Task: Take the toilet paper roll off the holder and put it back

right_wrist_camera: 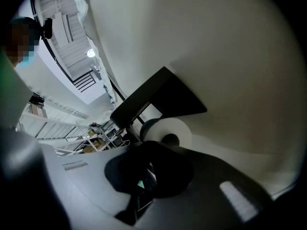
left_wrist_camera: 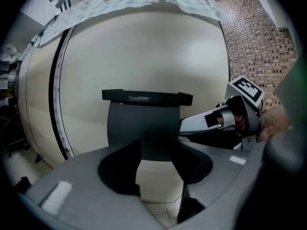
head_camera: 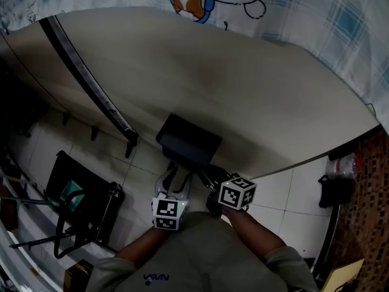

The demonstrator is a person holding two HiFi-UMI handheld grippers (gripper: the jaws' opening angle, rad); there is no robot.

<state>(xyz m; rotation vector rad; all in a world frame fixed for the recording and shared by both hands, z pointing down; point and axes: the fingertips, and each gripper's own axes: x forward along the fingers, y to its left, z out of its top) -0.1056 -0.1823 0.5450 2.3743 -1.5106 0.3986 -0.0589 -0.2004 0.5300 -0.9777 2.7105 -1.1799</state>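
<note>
Holder [head_camera: 188, 140], dark and boxy, fixed to cream wall [head_camera: 255, 84]. Head view looks down on its flat lid [head_camera: 191, 132]. Roll [right_wrist_camera: 175, 127] sits on holder under that lid, white, with its hollow core facing the right gripper view. In the left gripper view the roll is hidden behind holder's grey front flap [left_wrist_camera: 144, 123].

Left gripper [head_camera: 175, 174] comes at holder from the front and a little below. Jaws stand partly open. Lower edge of flap shows in the gap between the pads [left_wrist_camera: 120, 171]; cannot tell whether the pads touch it. No grip visible.

Right gripper [head_camera: 208, 176] is at holder's right side, close beside the left one. Its own view shows the jaws fully together with nothing seen between them. End face of roll lies just beyond the tips; contact unclear. The left gripper view shows it reaching toward holder's side edge, marker cube [left_wrist_camera: 245, 90] behind.

Surroundings:
- black strip [head_camera: 85, 72] runs slantwise down wall, left of holder
- checked cloth [head_camera: 316, 17] with a cartoon figure hangs above wall
- pale tiled floor [head_camera: 285, 199] lies below
- black frame [head_camera: 85, 193] stands on floor at left, well apart from holder
- brick wall [left_wrist_camera: 254, 47] is at the right in the left gripper view
</note>
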